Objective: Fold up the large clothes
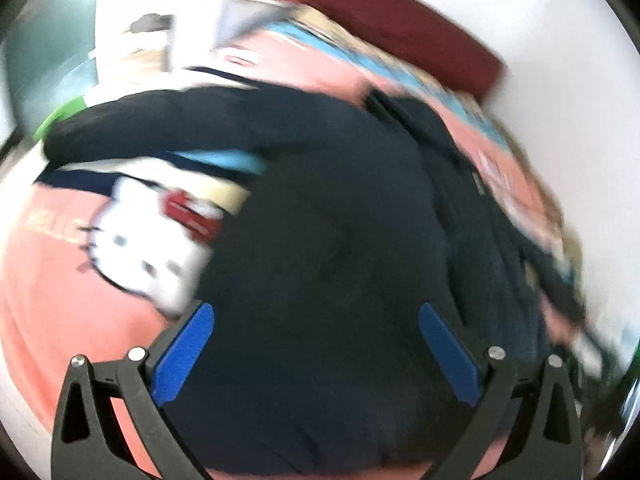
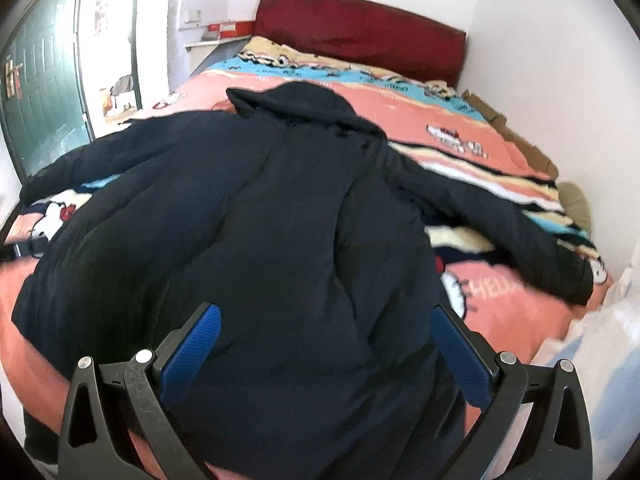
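In the blurry left view, your left gripper [image 1: 316, 344] hung over the big black coat [image 1: 320, 220], jaws wide apart, probably holding nothing. In the right view, your right gripper [image 2: 326, 350] was wide apart too. The coat lay spread on the bed [image 2: 500, 300]; you needed to grab a sleeve [image 2: 500, 216] first.

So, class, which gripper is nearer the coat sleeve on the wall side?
Right. The right gripper hovers over the coat beside that sleeve; the left gripper sits across the coat from it.
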### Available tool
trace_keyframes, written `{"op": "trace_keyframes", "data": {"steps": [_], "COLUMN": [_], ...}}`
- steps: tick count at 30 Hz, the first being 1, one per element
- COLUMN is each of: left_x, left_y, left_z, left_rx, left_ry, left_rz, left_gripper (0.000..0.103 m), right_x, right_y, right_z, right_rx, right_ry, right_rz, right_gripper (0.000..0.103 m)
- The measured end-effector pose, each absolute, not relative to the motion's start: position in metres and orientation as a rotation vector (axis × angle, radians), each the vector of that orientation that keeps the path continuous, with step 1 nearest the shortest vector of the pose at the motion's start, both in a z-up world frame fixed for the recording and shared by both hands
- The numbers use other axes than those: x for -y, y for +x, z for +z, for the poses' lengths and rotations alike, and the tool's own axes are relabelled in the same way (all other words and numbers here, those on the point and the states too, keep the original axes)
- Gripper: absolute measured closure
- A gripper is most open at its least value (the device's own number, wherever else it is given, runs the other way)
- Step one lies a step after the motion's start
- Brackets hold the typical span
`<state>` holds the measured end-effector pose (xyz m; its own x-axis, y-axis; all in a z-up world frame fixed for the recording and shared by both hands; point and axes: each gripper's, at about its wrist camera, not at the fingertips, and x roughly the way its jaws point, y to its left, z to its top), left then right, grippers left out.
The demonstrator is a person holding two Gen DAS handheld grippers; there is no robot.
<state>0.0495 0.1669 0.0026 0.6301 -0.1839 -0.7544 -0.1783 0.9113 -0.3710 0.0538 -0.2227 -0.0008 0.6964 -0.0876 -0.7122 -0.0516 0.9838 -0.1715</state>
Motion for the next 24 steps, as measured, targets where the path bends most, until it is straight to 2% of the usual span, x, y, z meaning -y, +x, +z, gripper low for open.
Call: {"op": "trace_keyframes", "data": {"steps": [6, 12, 16, 24], "left_x": [-0.313, -0.417, -0.451, -0.48], "left_y": [0.092, 0.13, 0.134, 0.151], "left_z": [-0.008, -0.064, -0.1, -0.113], "left_rx": [-0.697, -0.658, -0.609, -0.479], "left_ry": [-0.764, -1.064, -1.234, -1.371], "left_rz": [0.184, 0.292, 0.319, 0.37], "left_gripper": [0.0, 0.0, 0.001, 0.004], "right_x": [0.215, 0.213, 0.218, 0.224], "right_y": [0.076, 0.089, 0.093, 0.098], "right_z": [0.014, 0.019, 0.019, 0.021], "right_rx": [-0.751, -0.747, -0.757, -0.756], "right_ry": [-0.198, -0.18, -0.194, -0.206], "right_rz": [-0.009, -0.017, -0.041, -0.058], "right_gripper": [0.001, 0.001, 0.001, 0.001]}}
